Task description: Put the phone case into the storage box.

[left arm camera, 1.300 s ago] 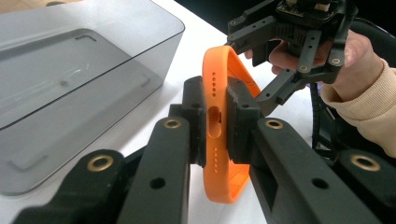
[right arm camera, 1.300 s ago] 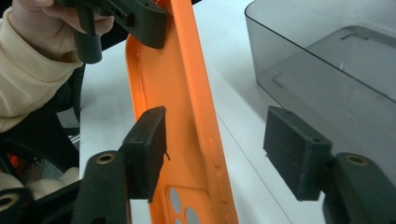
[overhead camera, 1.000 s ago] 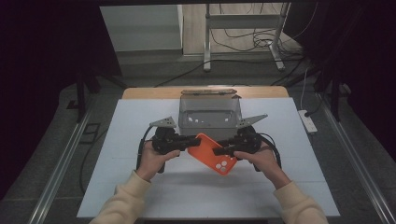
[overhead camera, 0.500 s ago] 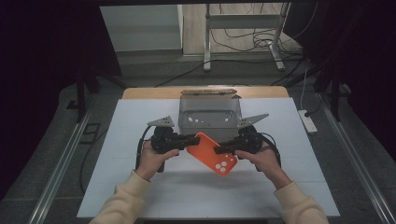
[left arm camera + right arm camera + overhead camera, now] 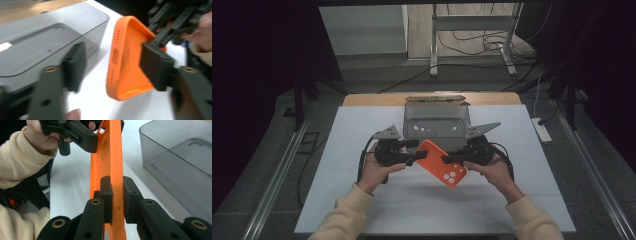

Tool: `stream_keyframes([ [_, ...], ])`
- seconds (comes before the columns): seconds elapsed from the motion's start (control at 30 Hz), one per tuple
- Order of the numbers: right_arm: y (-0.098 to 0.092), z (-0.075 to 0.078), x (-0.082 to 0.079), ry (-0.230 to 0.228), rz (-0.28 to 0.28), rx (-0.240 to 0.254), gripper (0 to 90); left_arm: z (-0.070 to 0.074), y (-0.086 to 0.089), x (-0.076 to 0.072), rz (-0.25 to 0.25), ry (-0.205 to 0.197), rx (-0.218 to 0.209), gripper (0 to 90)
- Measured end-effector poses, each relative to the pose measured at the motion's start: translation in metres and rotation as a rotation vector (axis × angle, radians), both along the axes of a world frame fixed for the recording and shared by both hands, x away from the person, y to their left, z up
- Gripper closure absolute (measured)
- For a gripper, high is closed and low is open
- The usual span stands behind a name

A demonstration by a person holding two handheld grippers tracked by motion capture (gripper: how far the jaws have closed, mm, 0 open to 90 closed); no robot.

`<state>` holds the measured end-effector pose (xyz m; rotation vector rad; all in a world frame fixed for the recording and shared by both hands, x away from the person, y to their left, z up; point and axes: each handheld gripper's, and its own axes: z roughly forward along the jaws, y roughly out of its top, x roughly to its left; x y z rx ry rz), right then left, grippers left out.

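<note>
**Phone case passed to right gripper above worktop**

At centre-left of the high view, the left gripper (image 5: 412,152) stood with its jaws apart; they had just been opening, and in the left gripper view the orange phone case (image 5: 130,57) sat between them with a gap on one side. The case (image 5: 441,163) was held tilted at frame centre, just in front of the grey plastic bin (image 5: 435,120). At centre-right, the right gripper (image 5: 117,195) was clamped on the case's edge, pads pressing both faces.

Judgement: a handover was in hand, the left releasing and the right carrying. The next move called for withdrawing the left gripper clear, then placing the case, probably into the bin.

The white worktop (image 5: 362,130) was matte and uncluttered, its far edge wooden. Beyond it, the dim room showed a grey floor, cables and a metal stand.
</note>
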<state>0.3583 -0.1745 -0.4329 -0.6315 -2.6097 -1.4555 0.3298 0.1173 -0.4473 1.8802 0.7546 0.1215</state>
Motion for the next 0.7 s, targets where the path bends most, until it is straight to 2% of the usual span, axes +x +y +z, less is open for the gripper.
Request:
stream_keyframes([
  [0.03,0.000,0.000,0.000,-0.005,-0.001,-0.005,80.3,0.000,0.000,-0.001,0.012,-0.010,0.020,27.3],
  [0.2,0.000,0.003,-0.003,-0.025,-0.008,-0.010,80.3,-0.001,0.003,-0.007,0.051,-0.043,0.063,18.1],
  [0.37,0.000,0.003,-0.003,-0.026,-0.015,-0.017,80.3,-0.005,0.008,-0.013,0.098,-0.068,0.123,14.5],
  [0.53,0.000,0.004,-0.004,-0.019,-0.028,-0.028,80.4,-0.010,0.015,-0.019,0.123,-0.062,0.154,14.1],
  [0.7,0.000,0.007,-0.006,-0.031,-0.029,-0.038,80.3,-0.014,0.022,-0.030,0.137,-0.083,0.187,14.0],
])
